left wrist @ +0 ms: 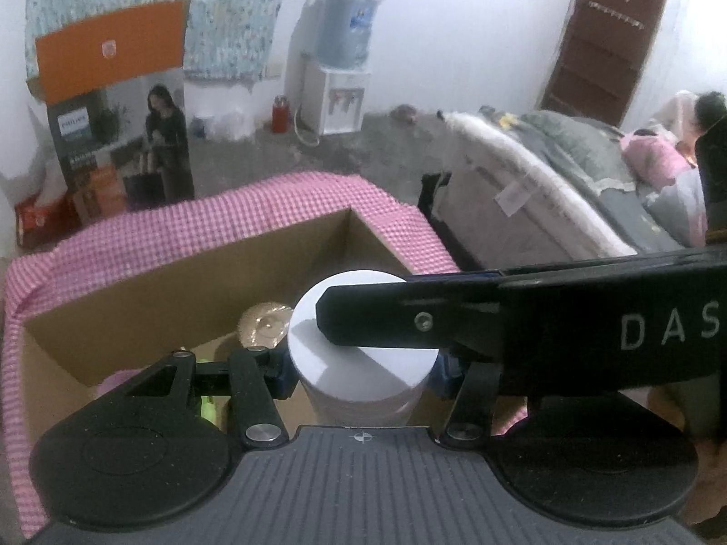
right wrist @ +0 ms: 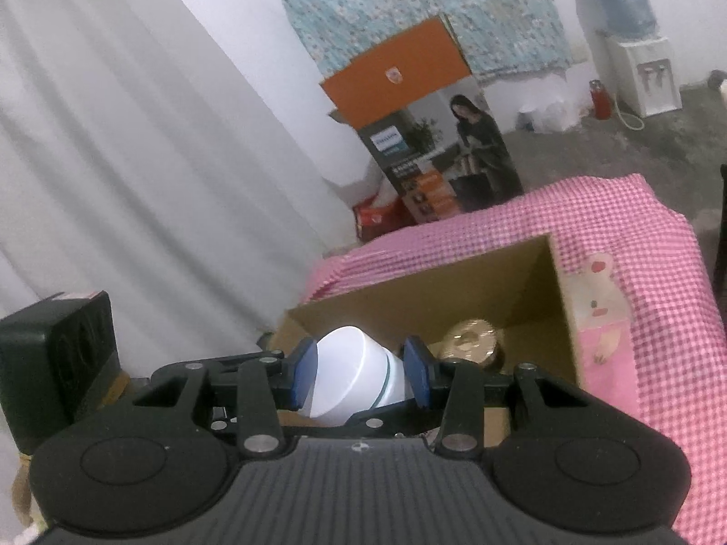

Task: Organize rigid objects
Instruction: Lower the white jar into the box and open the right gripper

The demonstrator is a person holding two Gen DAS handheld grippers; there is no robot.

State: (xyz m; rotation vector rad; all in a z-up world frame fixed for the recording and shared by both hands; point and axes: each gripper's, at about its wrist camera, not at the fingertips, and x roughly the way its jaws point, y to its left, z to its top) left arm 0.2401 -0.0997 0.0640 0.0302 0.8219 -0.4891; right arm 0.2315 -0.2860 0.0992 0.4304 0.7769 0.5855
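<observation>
White jar (right wrist: 359,374) clamped between both grippers' pads: left (left wrist: 363,363), right (right wrist: 361,372).

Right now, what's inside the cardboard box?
Inside the cardboard box: a gold round lidded jar, and the white container both grippers hold over it. The floor below is hidden by the grippers.
</observation>
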